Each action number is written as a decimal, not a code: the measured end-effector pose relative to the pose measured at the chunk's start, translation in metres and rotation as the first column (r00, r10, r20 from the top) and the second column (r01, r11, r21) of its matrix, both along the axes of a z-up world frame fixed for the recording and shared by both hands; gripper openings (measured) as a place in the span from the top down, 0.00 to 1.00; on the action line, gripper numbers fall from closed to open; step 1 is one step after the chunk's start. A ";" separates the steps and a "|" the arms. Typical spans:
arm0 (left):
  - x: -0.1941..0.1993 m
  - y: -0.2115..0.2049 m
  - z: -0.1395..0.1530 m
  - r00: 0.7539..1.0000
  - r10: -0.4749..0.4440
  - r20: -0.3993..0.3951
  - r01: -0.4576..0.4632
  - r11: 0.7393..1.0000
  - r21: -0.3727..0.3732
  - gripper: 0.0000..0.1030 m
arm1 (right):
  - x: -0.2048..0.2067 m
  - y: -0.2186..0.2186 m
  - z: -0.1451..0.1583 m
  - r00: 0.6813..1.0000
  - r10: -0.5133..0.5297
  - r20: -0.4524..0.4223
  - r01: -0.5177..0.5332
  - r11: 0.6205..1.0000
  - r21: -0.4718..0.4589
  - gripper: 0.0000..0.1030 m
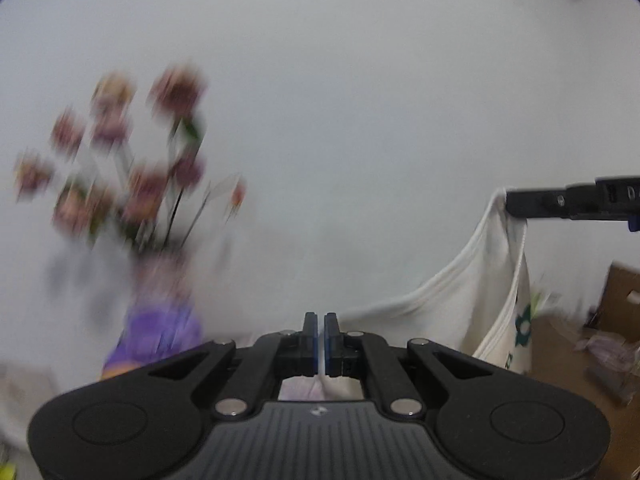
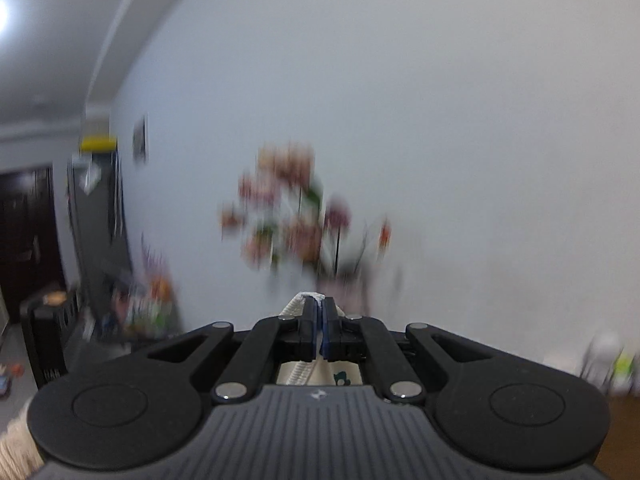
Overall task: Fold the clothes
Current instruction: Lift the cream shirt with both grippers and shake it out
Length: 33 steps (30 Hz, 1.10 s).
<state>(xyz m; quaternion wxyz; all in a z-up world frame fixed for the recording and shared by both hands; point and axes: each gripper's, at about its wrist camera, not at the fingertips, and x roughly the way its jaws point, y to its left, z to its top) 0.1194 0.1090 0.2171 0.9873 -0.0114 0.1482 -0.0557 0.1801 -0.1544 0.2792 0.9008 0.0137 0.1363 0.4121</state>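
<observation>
**Shirt held up between both grippers**

Because my right gripper [image 2: 319,312] has its fingers pinched tight on a ribbed white hem, the shirt [image 1: 480,292] hangs in the air rather than lying on anything. Seen from the left wrist, that same gripper [image 1: 516,204] holds a top corner, and the cloth sags in a curve down toward my left gripper [image 1: 321,326]. Its fingers are pressed nearly together with white cloth just behind them, so I judge they clamp the other corner, though the pinch itself is hidden. Holding both corners high lets the shirt drop flat under its own weight, green print [image 1: 523,330] showing. Beyond, blurred flowers [image 1: 120,160] stand against a pale wall [image 1: 360,100].
</observation>
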 end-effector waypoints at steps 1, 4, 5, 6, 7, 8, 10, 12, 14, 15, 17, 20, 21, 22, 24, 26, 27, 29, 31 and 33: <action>0.001 0.008 -0.017 0.999 0.019 -0.044 -0.019 1.000 -0.010 0.98 | 0.008 0.010 -0.020 0.999 0.013 -0.052 -0.015 0.999 -0.036 0.98; 0.006 0.031 -0.069 0.982 0.071 -0.177 -0.078 0.996 -0.037 0.98 | 0.032 0.039 -0.080 0.977 0.040 -0.209 -0.069 0.989 -0.133 0.98; 0.007 0.038 -0.087 0.971 0.087 -0.221 -0.099 0.994 -0.044 0.98 | 0.036 0.046 -0.101 0.966 0.044 -0.256 -0.085 0.985 -0.151 0.98; 0.008 0.046 -0.104 0.959 0.102 -0.265 -0.119 0.992 -0.050 0.98 | 0.041 0.052 -0.121 0.953 0.047 -0.298 -0.099 0.982 -0.163 0.98; 0.007 0.051 -0.115 0.950 0.106 -0.292 -0.128 0.990 -0.058 0.98 | 0.044 0.057 -0.139 0.941 0.048 -0.334 -0.111 0.978 -0.174 0.98; 0.004 0.053 -0.125 0.944 0.103 -0.314 -0.131 0.989 -0.068 0.98 | 0.046 0.061 -0.156 0.930 0.048 -0.365 -0.122 0.976 -0.183 0.98; -0.001 0.051 -0.133 0.940 0.085 -0.330 -0.116 0.990 -0.077 0.98 | 0.048 0.064 -0.172 0.917 0.051 -0.396 -0.136 0.972 -0.190 0.98; -0.005 0.047 -0.138 0.939 0.060 -0.338 -0.095 0.992 -0.088 0.98 | 0.048 0.064 -0.182 0.907 0.055 -0.418 -0.148 0.970 -0.194 0.97; -0.008 0.040 -0.139 0.941 0.030 -0.337 -0.066 0.993 -0.096 0.91 | 0.049 0.065 -0.193 0.896 0.059 -0.440 -0.161 0.967 -0.198 0.89; -0.009 0.034 -0.137 0.943 0.016 -0.333 -0.051 0.994 -0.095 0.88 | 0.050 0.065 -0.198 0.891 0.061 -0.451 -0.167 0.966 -0.200 0.74; -0.014 0.022 -0.137 0.945 -0.009 -0.327 -0.024 0.995 -0.097 0.75 | 0.051 0.066 -0.208 0.879 0.064 -0.472 -0.179 0.963 -0.203 0.53; -0.018 0.008 -0.134 0.952 -0.046 -0.302 0.010 0.993 -0.118 0.52 | 0.049 0.038 -0.197 0.894 0.088 -0.439 -0.160 0.979 -0.130 0.42; -0.020 0.004 -0.133 0.955 -0.056 -0.291 0.020 0.992 -0.124 0.51 | 0.049 0.026 -0.190 0.904 0.080 -0.420 -0.138 0.984 -0.109 0.37; -0.020 -0.001 -0.132 0.958 -0.059 -0.282 0.026 0.992 -0.121 0.47 | 0.051 0.015 -0.184 0.914 0.067 -0.400 -0.113 0.989 -0.092 0.35; -0.022 -0.013 -0.129 0.963 -0.067 -0.263 0.038 0.993 -0.115 0.40 | 0.060 -0.001 -0.178 0.929 -0.002 -0.370 -0.038 0.994 -0.101 0.33; -0.015 -0.027 -0.130 0.962 -0.084 -0.258 0.057 0.992 -0.108 0.36 | 0.070 -0.015 -0.173 0.936 -0.083 -0.341 0.044 0.992 -0.121 0.33; -0.010 -0.034 -0.131 0.961 -0.094 -0.260 0.068 0.992 -0.104 0.36 | 0.077 -0.020 -0.174 0.935 -0.118 -0.334 0.077 0.988 -0.134 0.33; -0.005 -0.043 -0.135 0.956 -0.097 -0.276 0.073 0.993 -0.096 0.35 | 0.092 -0.022 -0.182 0.926 -0.167 -0.340 0.116 0.979 -0.166 0.33; 0.002 -0.052 -0.139 0.954 -0.092 -0.286 0.071 0.994 -0.083 0.35 | 0.106 -0.018 -0.192 0.918 -0.179 -0.355 0.116 0.975 -0.191 0.33; 0.009 -0.055 -0.146 0.948 -0.072 -0.309 0.050 0.996 -0.078 0.35 | 0.119 -0.009 -0.202 0.914 -0.173 -0.368 0.097 0.971 -0.217 0.34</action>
